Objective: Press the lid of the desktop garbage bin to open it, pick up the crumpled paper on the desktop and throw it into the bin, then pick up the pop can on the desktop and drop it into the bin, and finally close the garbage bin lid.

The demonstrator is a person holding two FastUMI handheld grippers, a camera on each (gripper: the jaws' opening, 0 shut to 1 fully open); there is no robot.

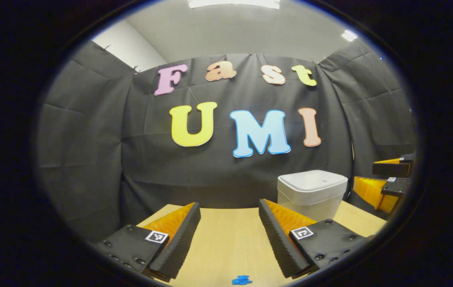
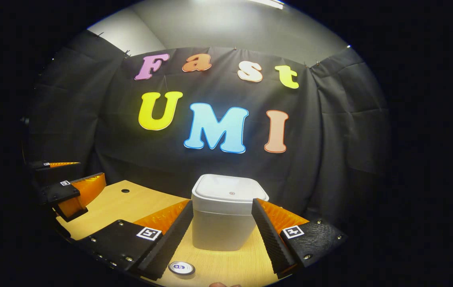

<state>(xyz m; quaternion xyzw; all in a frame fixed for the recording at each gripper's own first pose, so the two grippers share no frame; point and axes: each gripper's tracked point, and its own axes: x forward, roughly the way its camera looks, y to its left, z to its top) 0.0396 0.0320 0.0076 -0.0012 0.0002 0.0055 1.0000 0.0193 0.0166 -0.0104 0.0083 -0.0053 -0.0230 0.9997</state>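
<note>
Nearest the right gripper (image 2: 222, 235), a can (image 2: 181, 268) stands on the table (image 2: 106, 207), top showing, between its wide-open, empty jaws. Beyond it sits the bin (image 2: 226, 213), lid closed. Left gripper (image 1: 229, 235) hovers over bare table, jaws likewise spread and empty; bin (image 1: 312, 193) ahead to its right. Blue scrap (image 1: 242, 280) lies near the edge.

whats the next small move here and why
Probably bring the right gripper forward and down onto the bin's lid to press it. The lid looks closed on the bin, which sits straight ahead between this gripper's open fingers. The pop can is on the desktop, and nothing is held, so opening comes first.
</note>
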